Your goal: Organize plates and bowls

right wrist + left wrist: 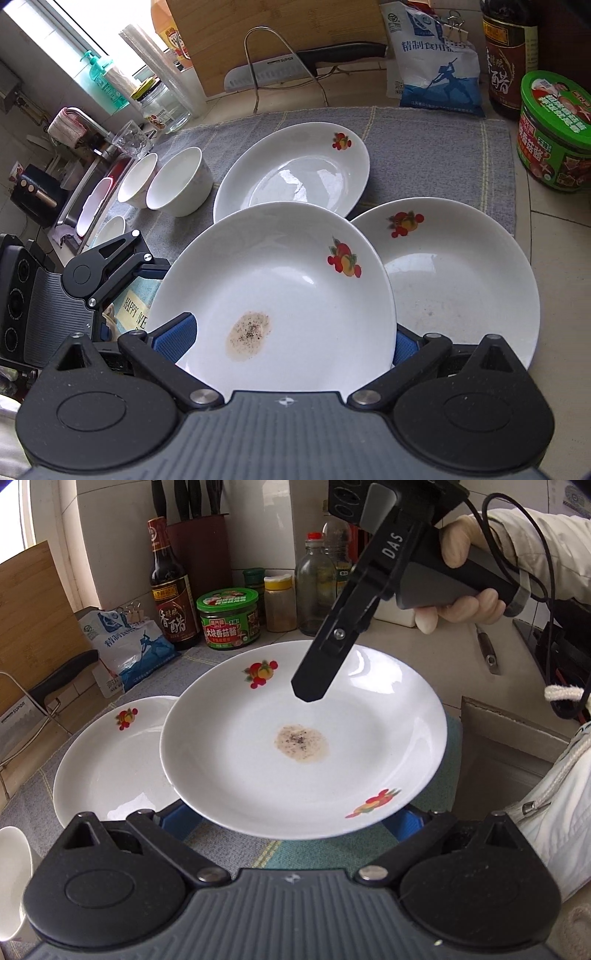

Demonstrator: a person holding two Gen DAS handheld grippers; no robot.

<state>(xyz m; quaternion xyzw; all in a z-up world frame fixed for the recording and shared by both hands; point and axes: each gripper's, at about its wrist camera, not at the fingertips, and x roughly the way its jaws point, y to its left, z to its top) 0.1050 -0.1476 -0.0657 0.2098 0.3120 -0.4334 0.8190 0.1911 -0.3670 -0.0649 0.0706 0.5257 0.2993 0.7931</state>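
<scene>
Kitchen counter, looking down on a grey mat [424, 158] laid beside the sink [81, 206]. Seeing three white plates with fruit prints and two white bowls [181, 184] on or over that mat.

Tracking the stained plate [295, 295], the one with a brown speckled patch [249, 336] in its well. Sitting raised and tilted, overlapping the rim of the far plate [295, 173] and the rim of the right-hand plate [461, 280]. Hovering right in front of both wrist cameras, near rim covering the blue pads on each side.

Reading the left gripper [290, 823] as spread wide, with its pads poking out from under the plate's near edge. Not managing to tell whether anything is clamped there.

Reading the right gripper [288, 345] as spread wide too, with the plate lying across the gap between its pads. From the left wrist view, showing as a black blade angled down over the plate's well, gripped by a gloved hand [465, 572]. Not managing to tell contact from that angle either.

Noting bowls standing upright, touching each other, left of the far plate.

Noting clutter along the back: chopping board [295, 22], knife [280, 70] on a wire rack, salt bag [436, 62], vinegar bottle [171, 590], green-lidded jar [229, 618].
</scene>
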